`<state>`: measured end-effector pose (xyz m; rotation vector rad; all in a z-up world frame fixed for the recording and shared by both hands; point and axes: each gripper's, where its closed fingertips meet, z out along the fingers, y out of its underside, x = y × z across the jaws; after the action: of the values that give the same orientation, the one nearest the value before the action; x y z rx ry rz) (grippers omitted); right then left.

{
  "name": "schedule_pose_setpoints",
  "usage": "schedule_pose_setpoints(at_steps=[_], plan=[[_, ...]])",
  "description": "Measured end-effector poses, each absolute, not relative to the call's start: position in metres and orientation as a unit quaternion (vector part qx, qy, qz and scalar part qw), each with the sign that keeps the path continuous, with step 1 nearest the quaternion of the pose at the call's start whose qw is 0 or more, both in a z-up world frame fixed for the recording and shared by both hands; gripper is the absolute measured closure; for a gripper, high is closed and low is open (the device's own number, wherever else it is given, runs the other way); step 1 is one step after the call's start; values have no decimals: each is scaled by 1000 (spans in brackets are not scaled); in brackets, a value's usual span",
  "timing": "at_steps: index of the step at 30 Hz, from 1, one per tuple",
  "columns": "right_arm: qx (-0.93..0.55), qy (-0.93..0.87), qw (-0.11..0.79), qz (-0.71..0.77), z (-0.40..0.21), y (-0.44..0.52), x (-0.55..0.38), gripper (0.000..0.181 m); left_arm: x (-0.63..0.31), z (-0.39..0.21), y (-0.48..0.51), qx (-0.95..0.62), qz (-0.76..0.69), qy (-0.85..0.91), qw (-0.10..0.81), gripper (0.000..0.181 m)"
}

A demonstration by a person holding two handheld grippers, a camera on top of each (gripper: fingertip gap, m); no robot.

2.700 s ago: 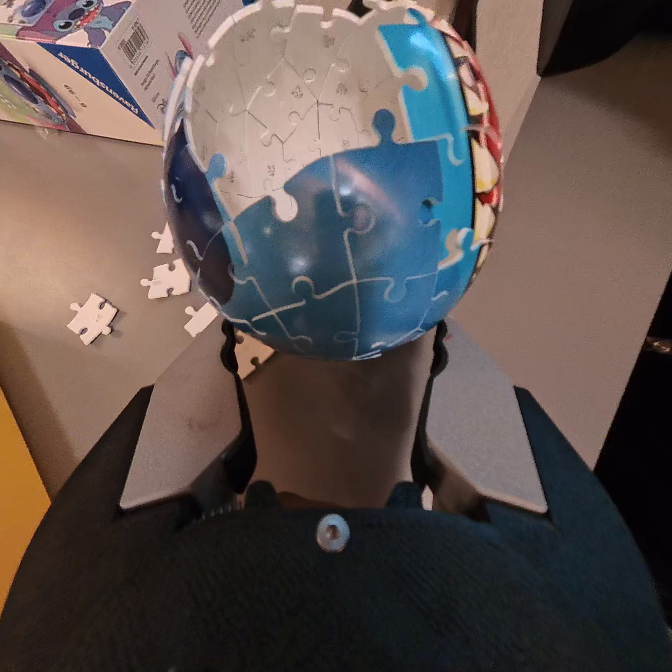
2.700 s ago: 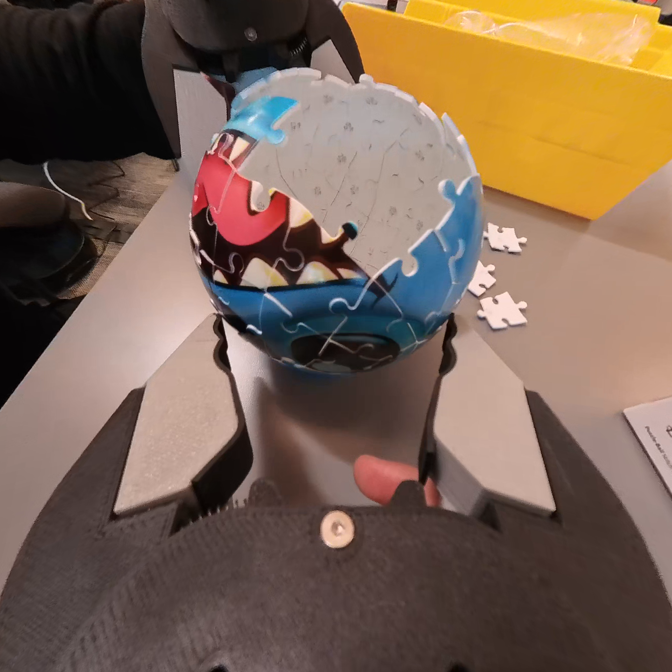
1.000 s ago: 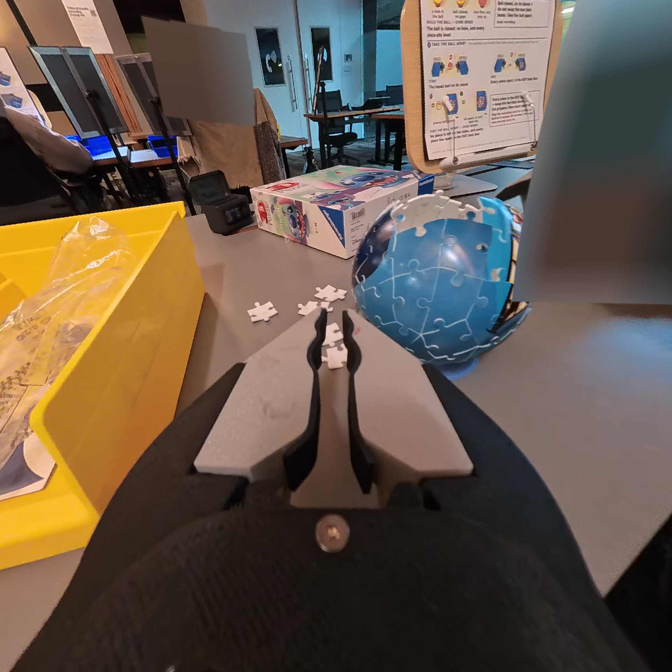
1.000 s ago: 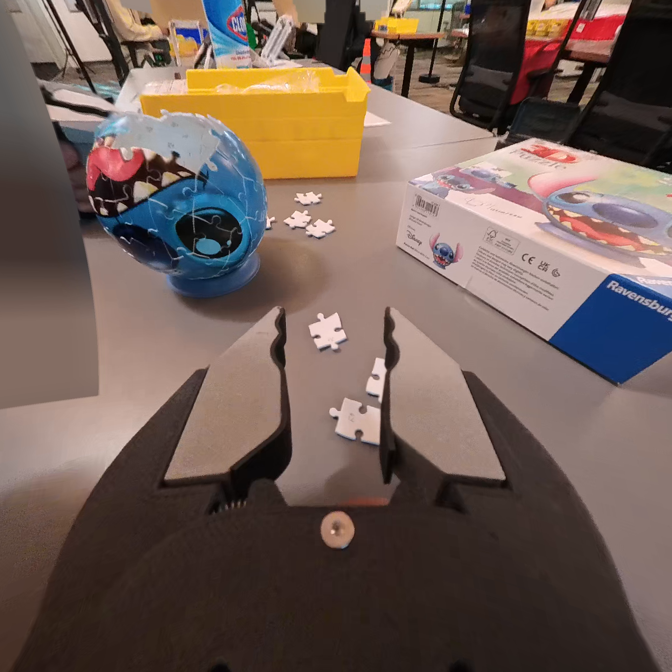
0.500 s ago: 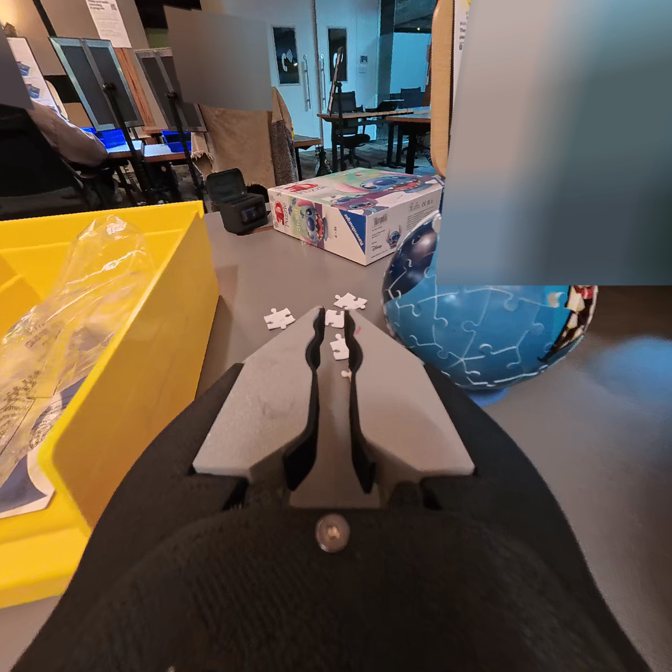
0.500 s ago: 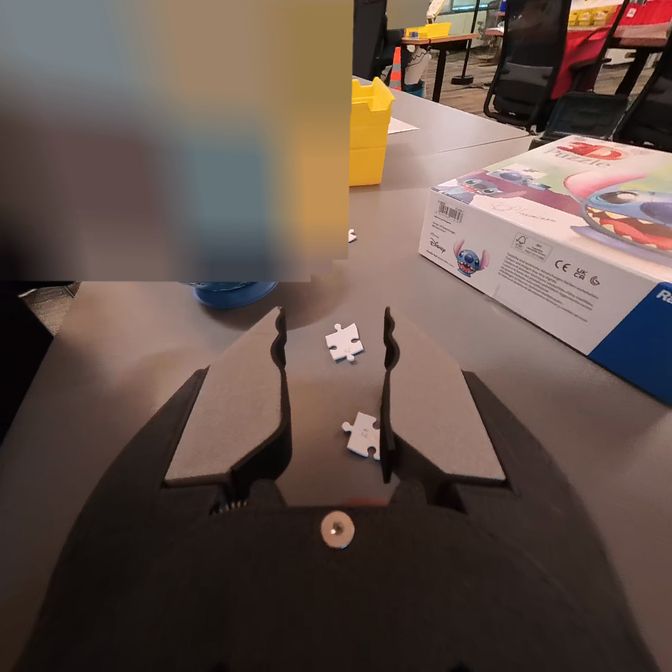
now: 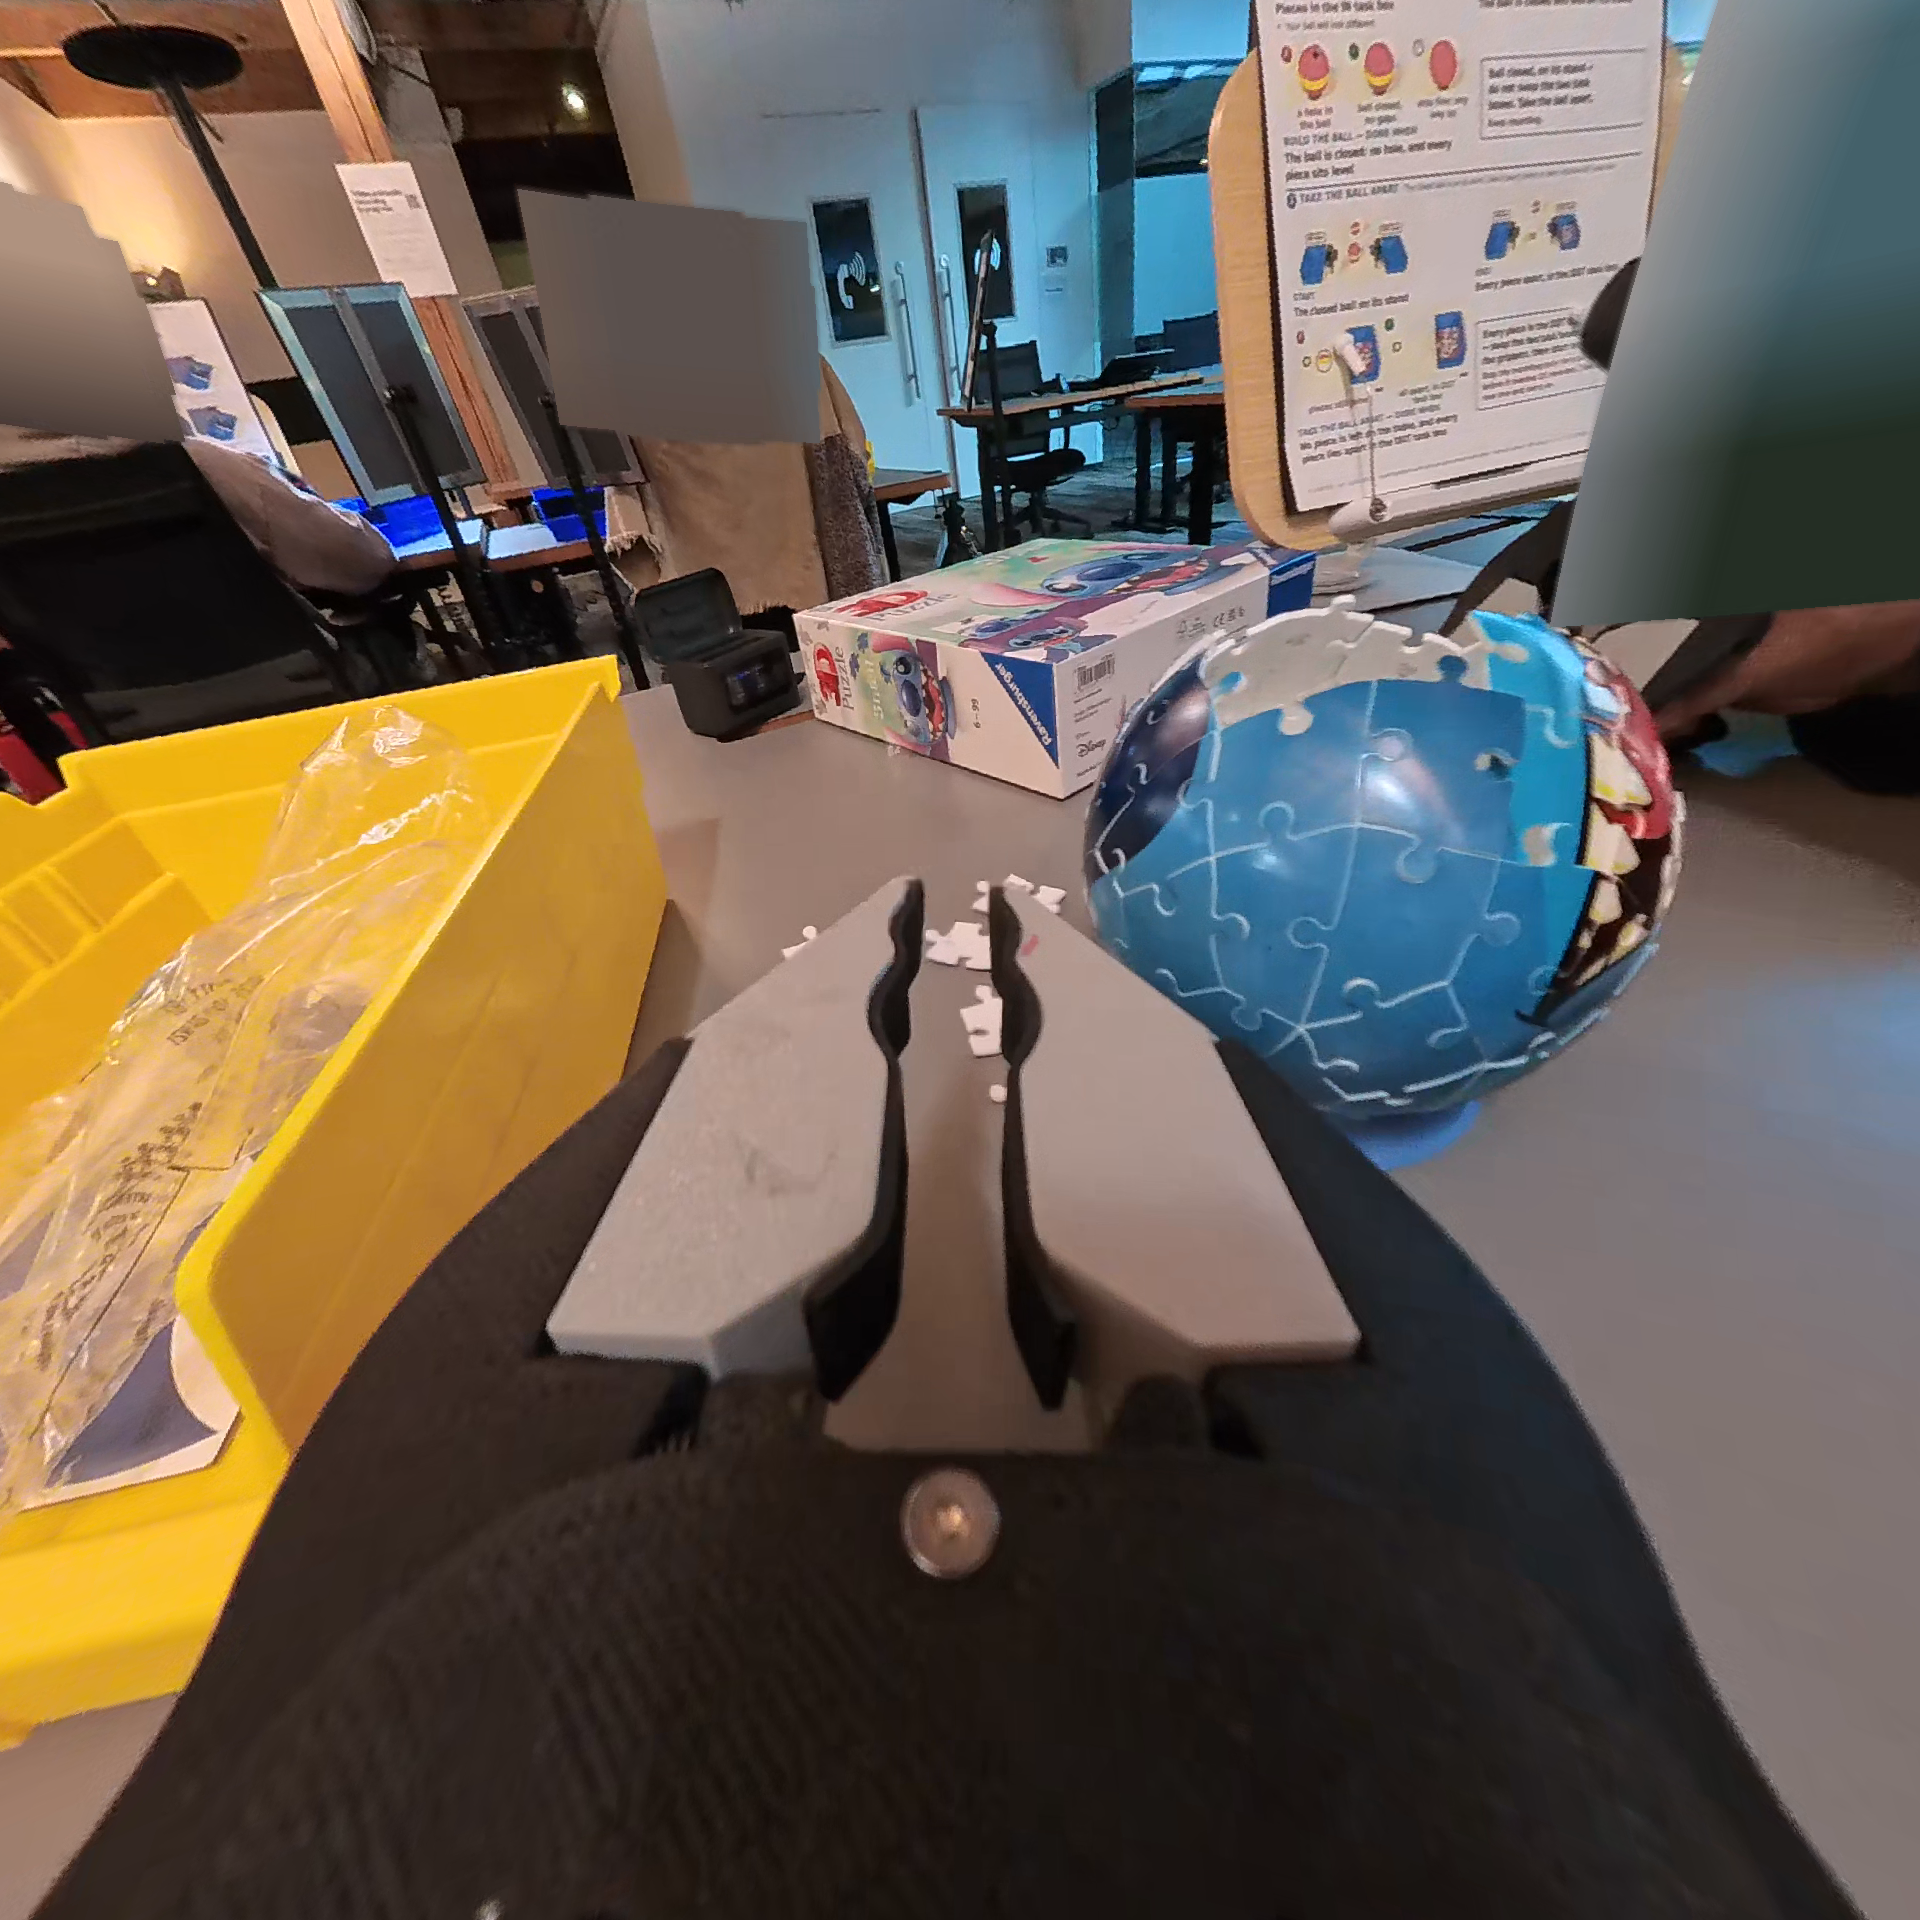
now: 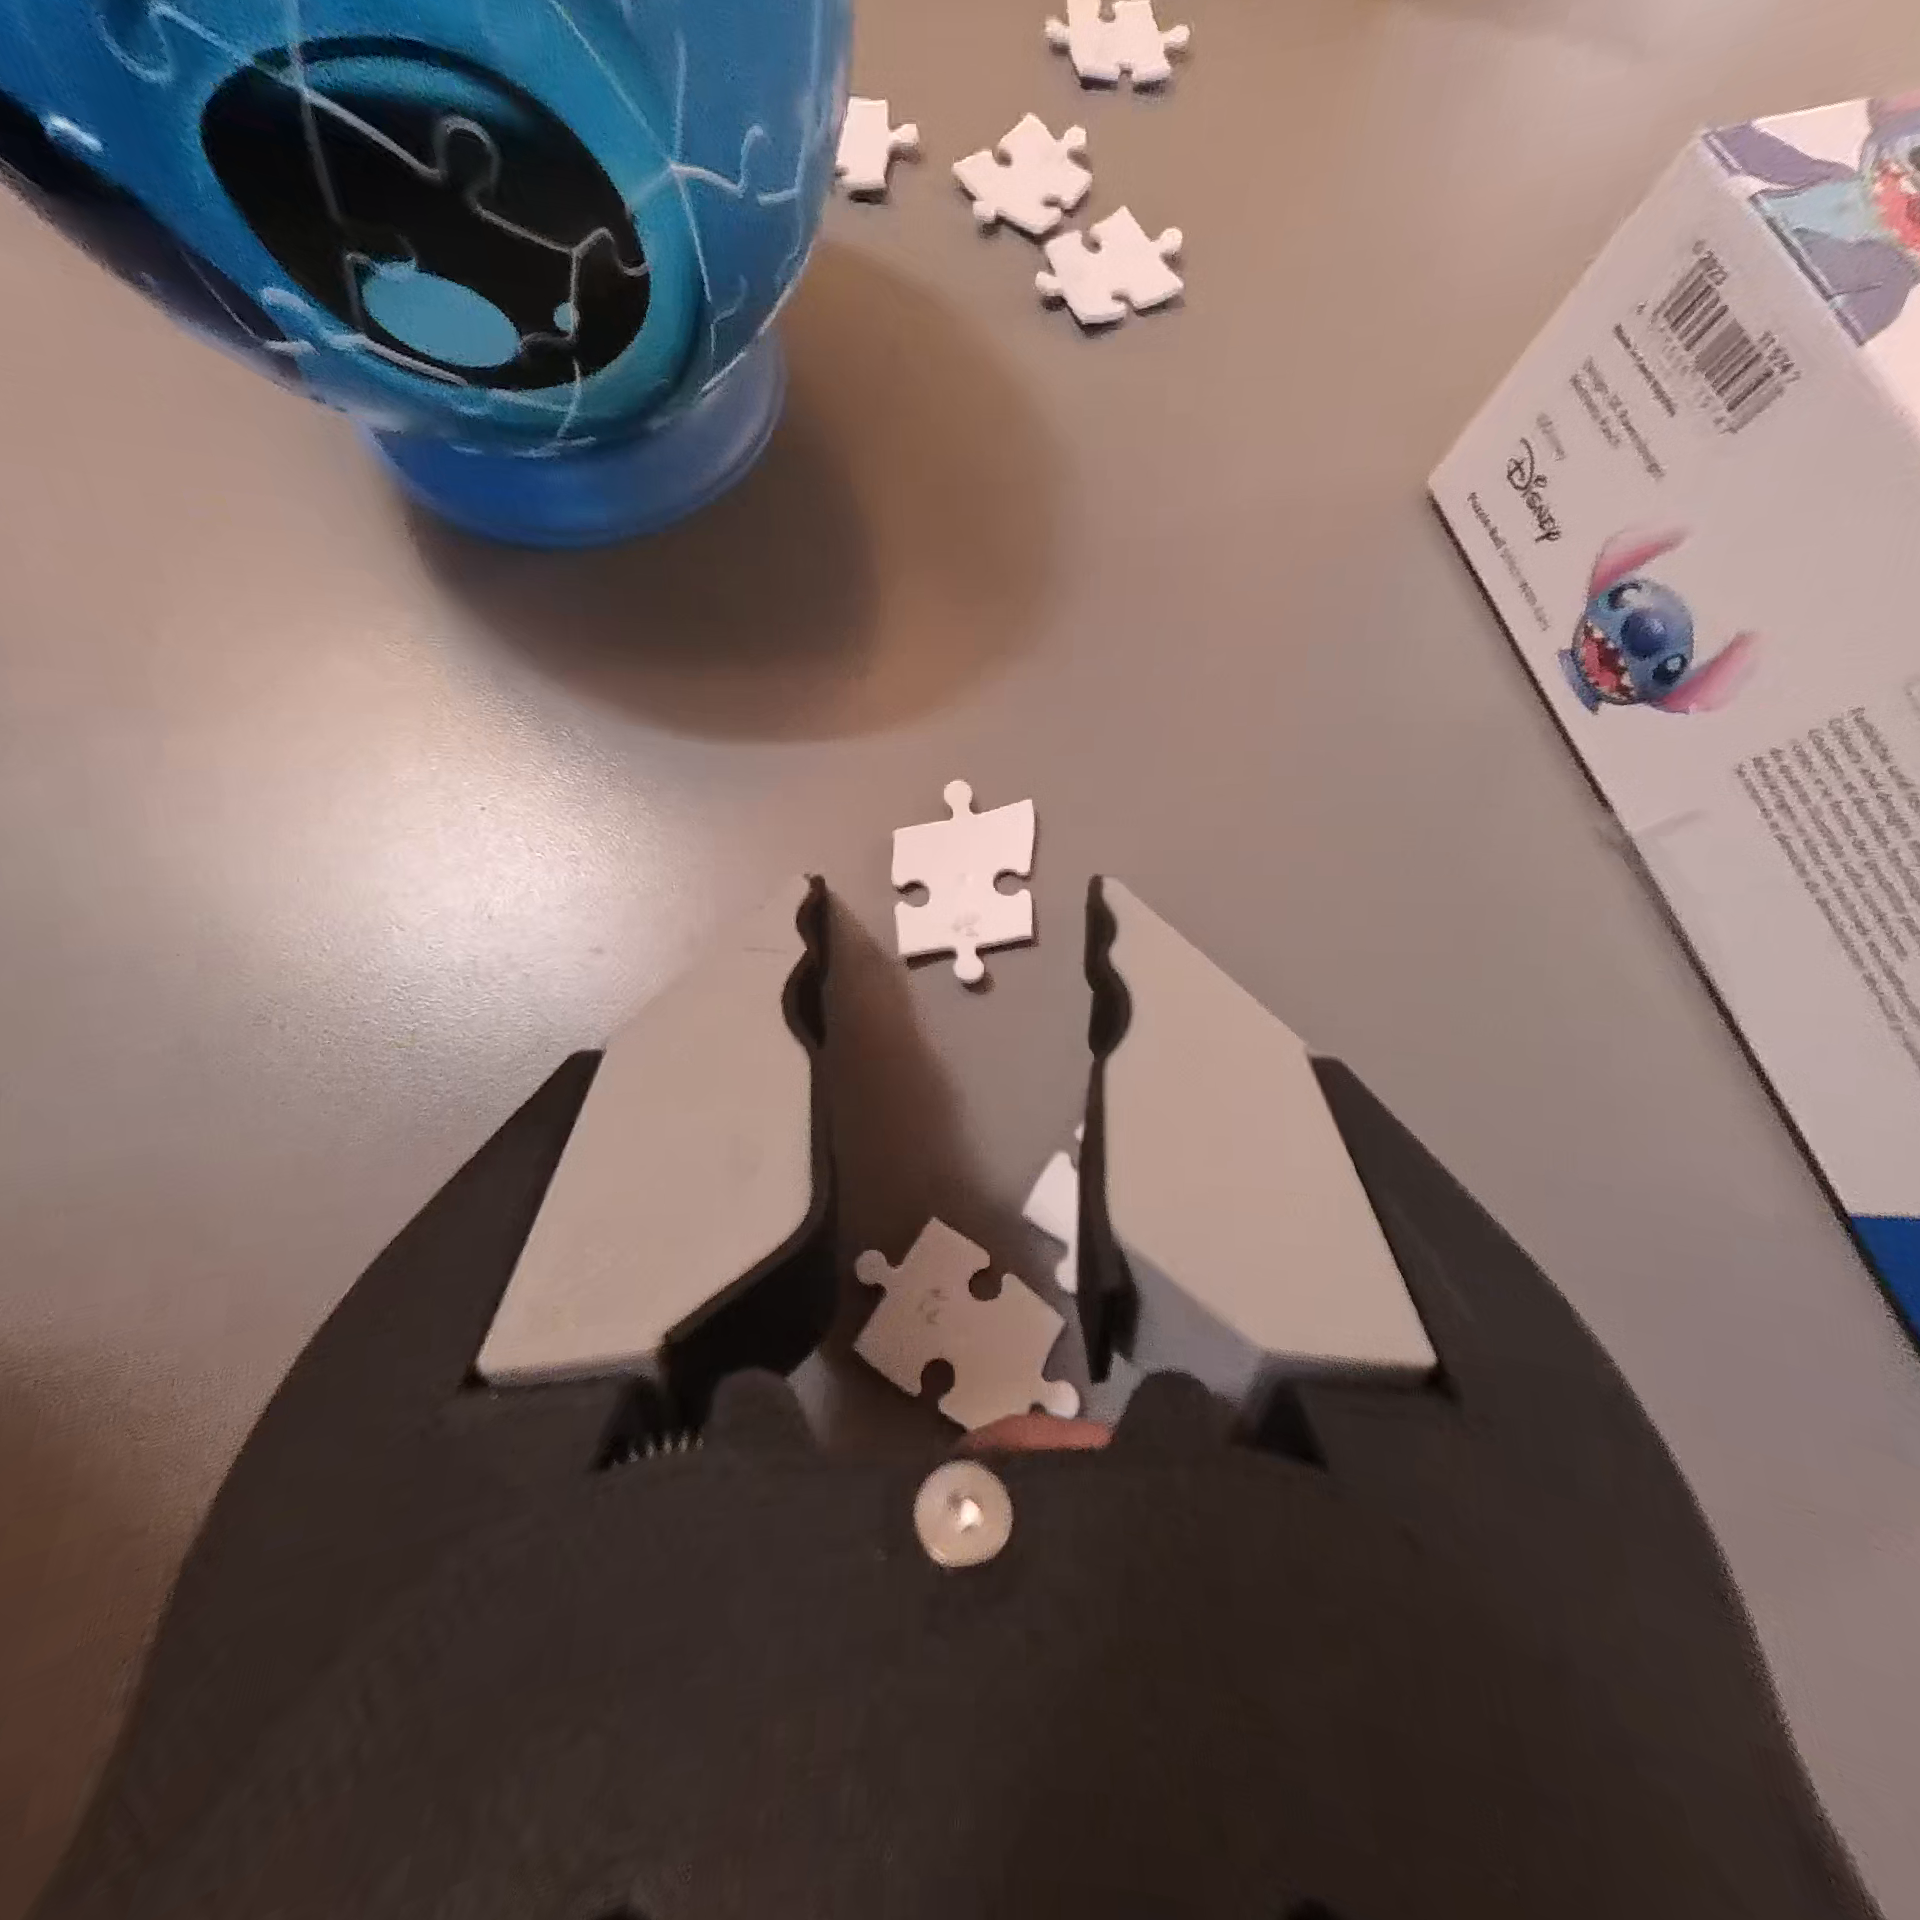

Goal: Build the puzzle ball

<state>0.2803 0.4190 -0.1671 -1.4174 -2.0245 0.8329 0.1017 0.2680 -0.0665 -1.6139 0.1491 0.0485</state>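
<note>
The puzzle ball (image 7: 1351, 883) is blue with a toothed mouth and an open top showing white piece backs. It sits on a blue stand (image 7: 1423, 1138) on the grey table. My left gripper (image 7: 956, 904) is empty, closed to a narrow slit, left of the ball and apart from it. My right gripper (image 8: 956, 894) is open and tilted down over the table. A white loose piece (image 8: 966, 894) lies on the table just beyond its fingertips. Another white piece (image 8: 961, 1320) shows between its fingers near their base. The ball (image 8: 468, 239) is at the upper left.
A yellow bin (image 7: 436, 1039) with a plastic bag stands left of my left gripper. The puzzle box (image 7: 1039, 675) lies behind the ball and also shows in the right wrist view (image 8: 1714, 520). More loose pieces (image 8: 1060, 187) lie beside the ball. An instruction board (image 7: 1455, 260) stands behind. One gripper's finger ends stand about 25 centimetres off the other's.
Both grippers let go of the ball, which now rests on its stand. My right gripper has since tipped down and come close over the loose pieces. My left gripper shifted slightly and stayed closed.
</note>
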Motion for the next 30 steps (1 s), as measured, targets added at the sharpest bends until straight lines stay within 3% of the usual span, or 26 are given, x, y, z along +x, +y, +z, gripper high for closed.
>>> schedule_pose_setpoints(at_steps=[1,2,7,15,19,23,30], plan=[[-521,-752,256,313,-167,416,281,139,101,-66,268,-721,24,64,690,172],[-517,-755,250,318,-168,413,281,158,101,-66,268,-720,26,63,690,171],[-511,-758,265,308,-166,411,279,159,103,-64,264,-718,15,49,694,173],[-462,-765,318,316,-121,380,286,158,189,-43,224,-769,-161,66,615,163],[-419,-773,337,336,-92,343,297,158,240,-58,210,-808,-160,76,562,158],[-385,-776,341,366,-74,300,303,158,290,-67,212,-795,-257,65,545,158],[-347,-782,332,397,-68,248,311,158,302,-84,229,-784,-324,11,530,152]])
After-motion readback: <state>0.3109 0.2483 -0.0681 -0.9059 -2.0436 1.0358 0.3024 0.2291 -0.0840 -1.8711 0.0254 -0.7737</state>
